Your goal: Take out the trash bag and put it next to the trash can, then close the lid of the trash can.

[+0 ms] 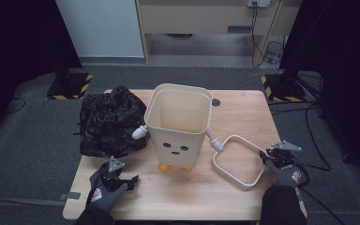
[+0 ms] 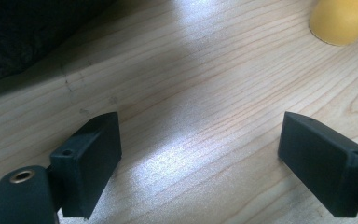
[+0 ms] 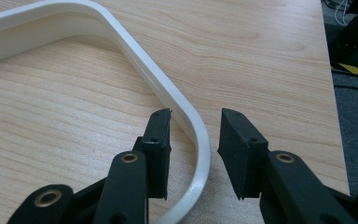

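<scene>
Two black jaws of the right gripper (image 3: 193, 154) sit on either side of the white ring (image 3: 168, 88), at its rounded corner. They are half closed around it, but a small gap shows on the right side, so I judge they are not squeezing it yet. That ring lies flat on the wooden table (image 1: 243, 110), at the right, just beside the cream bin (image 1: 178, 124). It looks thin, stiff and light, so it should lift easily. Its skin looks smooth and may slip, so a firm pinch across the narrow band at that corner seems best. On the other side, the left gripper (image 2: 200, 154) has its jaws spread wide over bare wood, with nothing between them. One yellow foot (image 2: 340, 18) of the bin shows ahead of it. Count them: one ring, one bin with a little face and two yellow feet, one crumpled black bag (image 1: 110, 122) at the far left, and two grippers.
</scene>
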